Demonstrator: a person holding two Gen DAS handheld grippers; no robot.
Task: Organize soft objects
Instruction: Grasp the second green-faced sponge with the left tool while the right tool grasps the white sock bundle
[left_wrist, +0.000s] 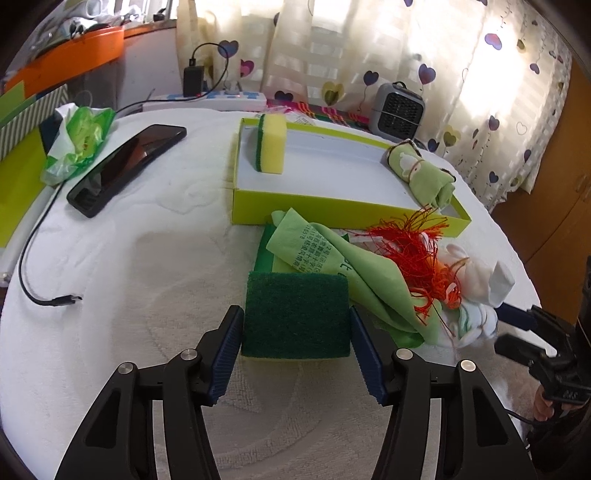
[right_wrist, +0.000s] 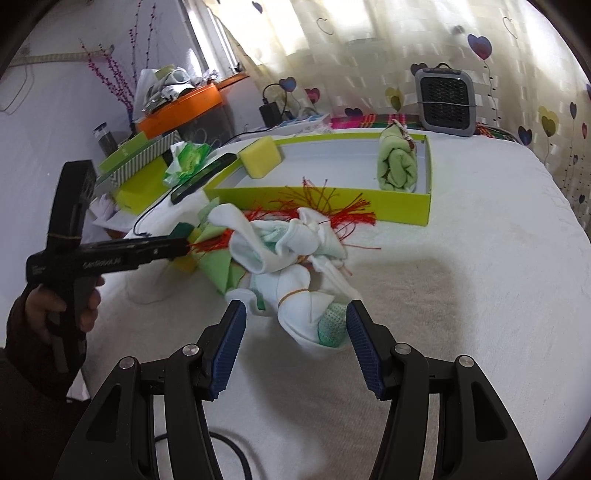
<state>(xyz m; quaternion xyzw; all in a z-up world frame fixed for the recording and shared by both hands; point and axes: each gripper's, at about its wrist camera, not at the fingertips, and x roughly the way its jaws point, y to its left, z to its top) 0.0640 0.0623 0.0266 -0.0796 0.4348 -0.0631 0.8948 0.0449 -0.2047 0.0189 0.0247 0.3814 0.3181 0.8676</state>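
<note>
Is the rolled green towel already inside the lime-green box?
Yes: the rolled green towel lies inside the lime-green box, at the end opposite the yellow sponge.

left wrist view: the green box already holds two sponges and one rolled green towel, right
Not quite. The left wrist view shows only one sponge in the green box, along with the rolled green towel. The second sponge lies outside it on the white cloth.

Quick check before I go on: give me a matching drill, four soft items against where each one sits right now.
Items:
1. yellow sponge with green edge
2. rolled light-green towel
3. dark green scouring pad
4. white rubber-banded cloth bundle

Places:
A. between the left gripper jaws
B. far right end of the lime-green box
C. far left corner of the box
D. just ahead of the right gripper

Pairs: 1-C, 2-B, 3-A, 4-D
</note>
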